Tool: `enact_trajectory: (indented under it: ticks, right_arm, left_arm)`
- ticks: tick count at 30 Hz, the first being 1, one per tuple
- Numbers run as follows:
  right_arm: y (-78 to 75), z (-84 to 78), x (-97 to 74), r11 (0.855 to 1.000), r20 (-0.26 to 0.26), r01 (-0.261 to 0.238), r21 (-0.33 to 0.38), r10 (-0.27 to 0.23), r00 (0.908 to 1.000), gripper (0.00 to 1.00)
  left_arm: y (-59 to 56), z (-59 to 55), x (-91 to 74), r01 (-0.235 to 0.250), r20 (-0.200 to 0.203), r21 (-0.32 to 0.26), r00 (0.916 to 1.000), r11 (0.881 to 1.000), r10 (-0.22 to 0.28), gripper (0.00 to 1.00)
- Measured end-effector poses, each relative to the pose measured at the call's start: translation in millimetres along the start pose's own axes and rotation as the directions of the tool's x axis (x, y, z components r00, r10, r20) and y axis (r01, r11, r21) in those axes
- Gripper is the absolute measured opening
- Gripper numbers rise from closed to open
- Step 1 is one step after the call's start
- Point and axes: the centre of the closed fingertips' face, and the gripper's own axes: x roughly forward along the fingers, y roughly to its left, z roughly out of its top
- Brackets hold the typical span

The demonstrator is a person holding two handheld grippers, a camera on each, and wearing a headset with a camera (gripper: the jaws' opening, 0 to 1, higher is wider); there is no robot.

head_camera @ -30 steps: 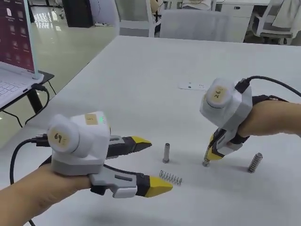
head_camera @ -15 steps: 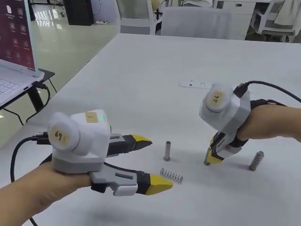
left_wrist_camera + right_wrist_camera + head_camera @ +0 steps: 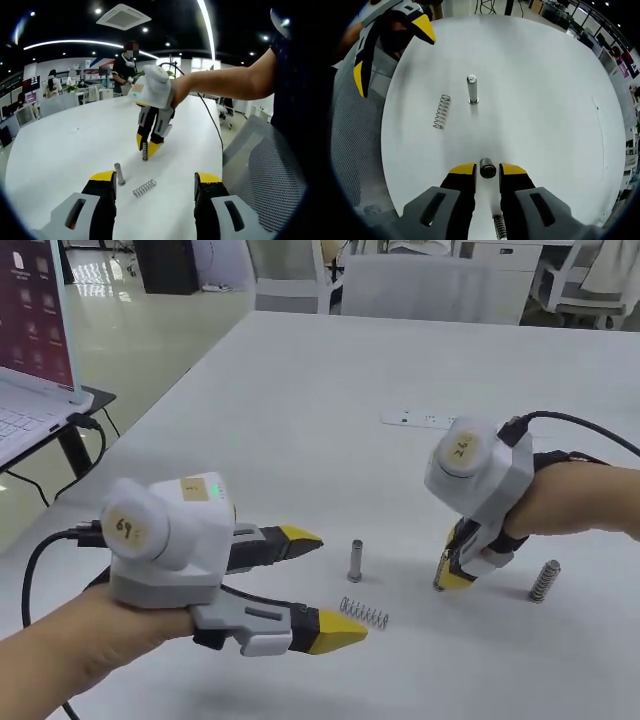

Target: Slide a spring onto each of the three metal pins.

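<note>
Hardly anything changes from half a second ago: my right gripper (image 3: 448, 578) stays tip-down on the table (image 3: 300, 420), jaws narrow around a pin (image 3: 487, 168); whether they squeeze it I cannot tell. My left gripper (image 3: 340, 585) is wide open, near the loose spring (image 3: 362, 615) and the bare pin (image 3: 354, 561). Another spring (image 3: 543, 583) stands farther right.

Smooth matt white table (image 3: 300, 410) carrying a shiny bare-metal pin (image 3: 355, 560) and, at its six o'clock, a glinting metal-wire spring (image 3: 362, 615).
</note>
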Motion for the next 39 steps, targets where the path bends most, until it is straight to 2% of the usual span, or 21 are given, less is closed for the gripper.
enact_trajectory:
  ticks: [13, 25, 34, 39]
  right_arm:
    - [1.3, 12.2, -15.6, 0.999, 0.036, 0.032, -0.032, -0.031, 0.9989, 0.2]
    - [9.2, 41.8, -26.1, 0.993, 0.086, 0.057, -0.102, -0.049, 0.9951, 0.2]
    - [26.1, 56.1, -25.1, 0.989, 0.107, 0.045, -0.139, -0.03, 0.9938, 0.19]
    - [35.5, 57.9, -18.6, 0.988, 0.097, 0.033, -0.154, -0.019, 0.9951, 0.19]
  left_arm:
    - [-0.7, -0.5, 0.9, 0.005, -0.003, 0.003, 1.0, 1.0, -0.005, 0.58]
    - [-0.3, -1.5, 0.4, 0.003, -0.005, 0.002, 1.0, 1.0, -0.003, 0.58]
    - [-0.9, -3.7, 0.7, 0.004, -0.013, 0.0, 0.9999, 1.0, -0.004, 0.58]
    - [-0.6, -4.5, 0.2, 0.002, -0.015, 0.0, 0.9999, 1.0, -0.002, 0.58]
